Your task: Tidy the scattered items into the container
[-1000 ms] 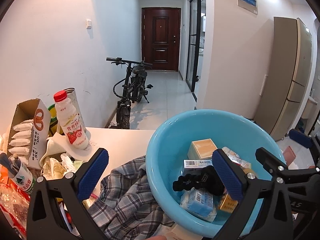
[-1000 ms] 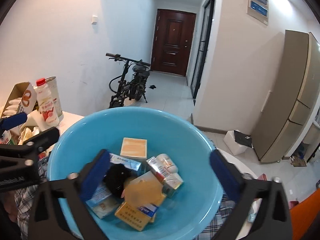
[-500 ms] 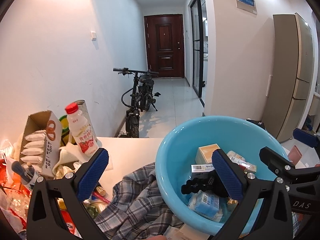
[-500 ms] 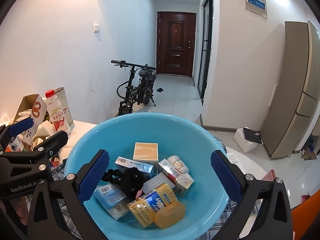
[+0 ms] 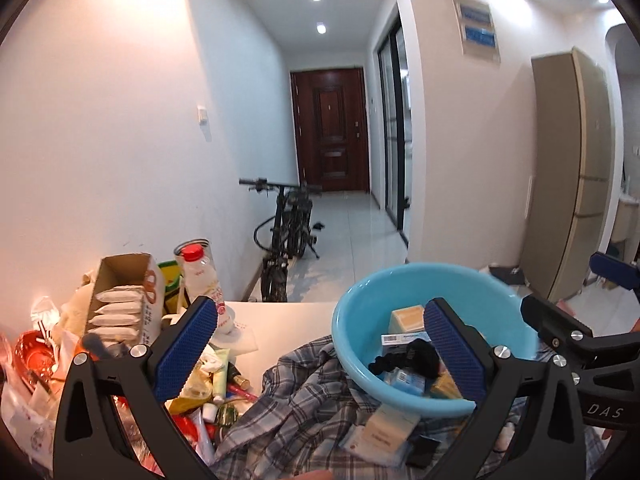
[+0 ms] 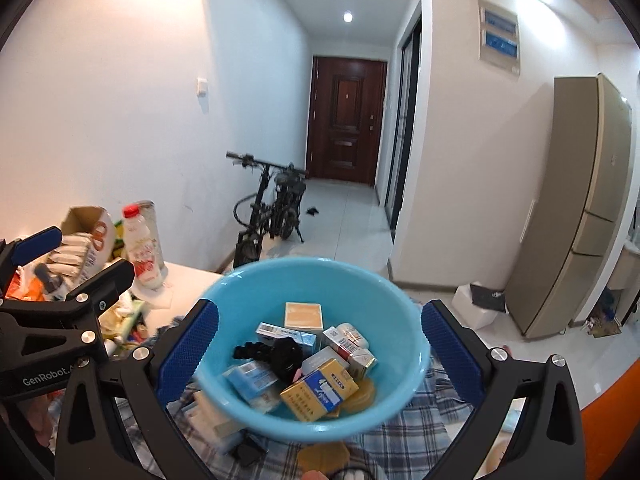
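Observation:
A light blue plastic basin (image 6: 404,364) sits on a plaid shirt (image 5: 304,408) on the white table; it also shows in the left wrist view (image 5: 360,312). It holds several small boxes, a yellow box (image 6: 318,390), a black hair tie (image 6: 280,354) and a small white bottle (image 6: 352,332). My right gripper (image 6: 318,354) is open and empty, pulled back above the basin. My left gripper (image 5: 320,346) is open and empty, to the left of the basin above the shirt. Small boxes (image 5: 390,426) lie on the shirt below the basin.
A pile of clutter lies at the table's left: a red-capped drink bottle (image 5: 204,284), a cardboard box of sachets (image 5: 124,300), tubes and wrappers (image 5: 216,384). An amber disc (image 6: 322,456) lies on the shirt. A bicycle (image 5: 286,232) and a tall cabinet (image 5: 568,184) stand beyond.
Both grippers have drawn back and up from the basin, so it looks smaller and farther. The yellow box and amber piece that the right gripper dropped now rest inside.

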A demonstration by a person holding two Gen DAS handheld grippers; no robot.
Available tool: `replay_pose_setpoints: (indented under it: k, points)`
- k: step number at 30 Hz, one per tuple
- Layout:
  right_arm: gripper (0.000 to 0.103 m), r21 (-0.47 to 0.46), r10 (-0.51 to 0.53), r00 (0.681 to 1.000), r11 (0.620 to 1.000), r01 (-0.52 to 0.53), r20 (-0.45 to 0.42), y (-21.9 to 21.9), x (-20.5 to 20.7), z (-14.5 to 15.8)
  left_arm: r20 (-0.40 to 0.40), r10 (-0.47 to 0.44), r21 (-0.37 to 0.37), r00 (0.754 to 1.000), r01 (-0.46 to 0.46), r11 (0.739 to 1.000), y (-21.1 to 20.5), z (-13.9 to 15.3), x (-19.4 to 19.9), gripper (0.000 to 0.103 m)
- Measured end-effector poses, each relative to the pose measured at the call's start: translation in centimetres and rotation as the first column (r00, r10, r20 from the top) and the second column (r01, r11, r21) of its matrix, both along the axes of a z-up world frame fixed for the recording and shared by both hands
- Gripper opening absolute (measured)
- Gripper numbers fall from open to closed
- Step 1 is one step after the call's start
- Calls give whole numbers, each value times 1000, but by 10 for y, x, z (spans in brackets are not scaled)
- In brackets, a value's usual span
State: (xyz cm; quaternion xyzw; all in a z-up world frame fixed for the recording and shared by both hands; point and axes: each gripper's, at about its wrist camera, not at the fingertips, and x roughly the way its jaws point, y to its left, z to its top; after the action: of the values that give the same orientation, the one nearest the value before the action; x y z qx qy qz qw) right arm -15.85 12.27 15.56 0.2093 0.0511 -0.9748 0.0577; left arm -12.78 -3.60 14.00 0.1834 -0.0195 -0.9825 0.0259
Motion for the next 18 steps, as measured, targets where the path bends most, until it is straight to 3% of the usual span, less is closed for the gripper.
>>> replay_pose_setpoints:
  k: [5,11,18]
  points:
    - [103,0,-8,1000,1000,8,-26,2,49,6,-22,-16,15,1000,16,1000,2,-3,40,103]
    - [103,25,-9,1000,1000,9,-14,1,91,-12,-16,8,-23,1000,-8,1000,11,-22,64,103]
    - [103,13,-18,1000,1000,17,10,7,111,-35,45,-28,48,999,26,999,5,-53,80,103]
